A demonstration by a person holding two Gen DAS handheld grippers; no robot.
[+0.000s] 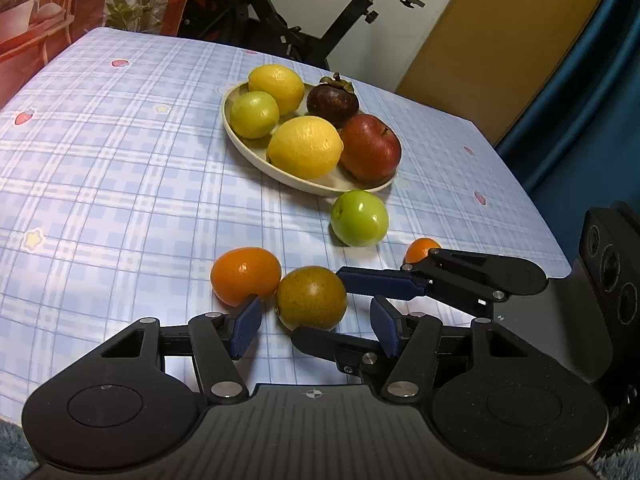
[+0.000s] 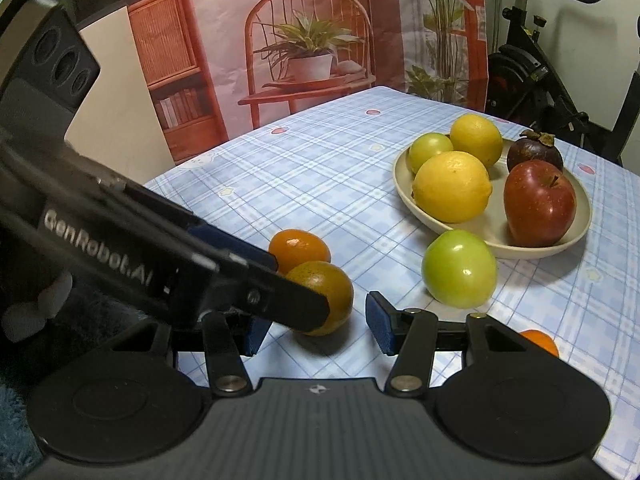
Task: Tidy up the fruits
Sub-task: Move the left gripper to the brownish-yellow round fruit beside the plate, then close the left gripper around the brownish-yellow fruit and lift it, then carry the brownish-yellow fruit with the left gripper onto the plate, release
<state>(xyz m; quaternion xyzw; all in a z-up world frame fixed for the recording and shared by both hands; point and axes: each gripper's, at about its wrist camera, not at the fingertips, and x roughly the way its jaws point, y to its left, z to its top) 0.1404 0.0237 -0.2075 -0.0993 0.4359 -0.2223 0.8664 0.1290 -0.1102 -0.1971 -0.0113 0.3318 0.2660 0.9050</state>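
A cream plate (image 1: 240, 136) (image 2: 404, 178) holds two lemons, a small green fruit, a mangosteen and a red apple (image 1: 370, 148) (image 2: 538, 204). On the cloth lie a green apple (image 1: 360, 218) (image 2: 460, 270), an orange (image 1: 244, 276) (image 2: 298, 248), a greenish-brown orange (image 1: 310, 298) (image 2: 332, 288) and a small orange (image 1: 420, 250) (image 2: 540, 340). My left gripper (image 1: 316, 326) is open just short of the greenish-brown orange. My right gripper (image 2: 316, 326) is open close by; its fingers (image 1: 380, 284) cross in from the right beside that fruit.
The table wears a blue checked cloth (image 1: 120, 168). An exercise bike (image 1: 280, 20) stands behind the far edge. A printed backdrop (image 2: 304, 40) hangs at the back left. A blue curtain (image 1: 580, 120) is on the right.
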